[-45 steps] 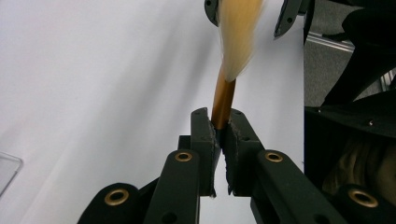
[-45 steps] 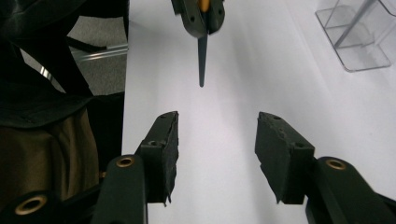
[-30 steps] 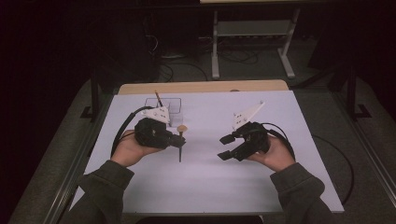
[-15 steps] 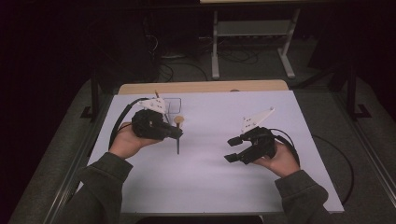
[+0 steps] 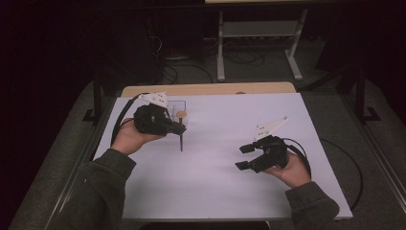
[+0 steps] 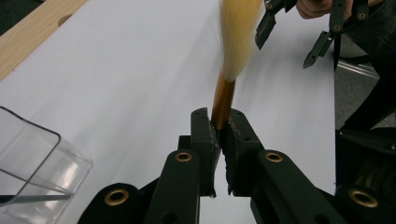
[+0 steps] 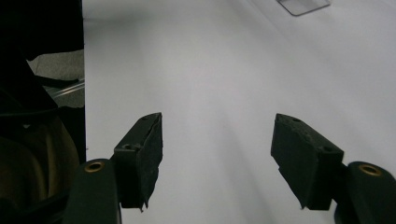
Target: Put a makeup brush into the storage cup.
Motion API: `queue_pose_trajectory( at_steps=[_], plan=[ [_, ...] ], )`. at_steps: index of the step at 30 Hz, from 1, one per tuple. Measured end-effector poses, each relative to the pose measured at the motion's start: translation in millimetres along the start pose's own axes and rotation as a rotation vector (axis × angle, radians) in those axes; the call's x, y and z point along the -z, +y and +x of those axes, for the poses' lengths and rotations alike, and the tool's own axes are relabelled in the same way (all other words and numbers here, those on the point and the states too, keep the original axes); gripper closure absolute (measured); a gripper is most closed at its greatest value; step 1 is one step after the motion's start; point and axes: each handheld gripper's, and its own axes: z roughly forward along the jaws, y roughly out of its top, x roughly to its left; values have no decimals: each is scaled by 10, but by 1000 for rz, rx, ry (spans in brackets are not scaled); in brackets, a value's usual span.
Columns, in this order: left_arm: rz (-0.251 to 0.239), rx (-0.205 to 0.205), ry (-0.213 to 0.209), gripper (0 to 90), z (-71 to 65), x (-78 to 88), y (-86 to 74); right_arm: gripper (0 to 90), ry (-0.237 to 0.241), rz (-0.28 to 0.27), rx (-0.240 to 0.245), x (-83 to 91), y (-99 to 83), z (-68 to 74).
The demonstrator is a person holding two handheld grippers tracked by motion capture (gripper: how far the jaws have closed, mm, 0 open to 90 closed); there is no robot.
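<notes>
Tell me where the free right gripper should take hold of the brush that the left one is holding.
Probably the bare handle below the left gripper, coming in from the side with jaws level. The brush stands about upright, bristles on top, and those are soft. The right gripper has just been opening, with nothing between its jaws.

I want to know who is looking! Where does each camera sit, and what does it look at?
High view: above the person's side, looking down on the white table; both forearms show.
Left gripper view: rides the left gripper, looking along jaws clamped on the amber-handled, pale-bristled brush.
Right gripper view: rides the right gripper; its jaws, just opening, hold nothing.
Shared: high and left gripper views both show the clear plastic box.
</notes>
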Motion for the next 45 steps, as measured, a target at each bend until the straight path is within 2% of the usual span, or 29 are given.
queue_pose_trajectory(
  at_steps=[9,16,31,45],
  plan=[
    [2,4,4,831,102,9,73,309,-38,-23,-20,81,-125,-30],
    [1,25,14,831,161,22,91,297,-58,-23,-40,115,-227,-39],
    [-9,47,56,831,295,90,215,287,-75,-33,-72,197,-403,-52],
    [-32,104,98,831,510,129,318,275,-100,-56,-84,268,-495,-43]
  ],
)
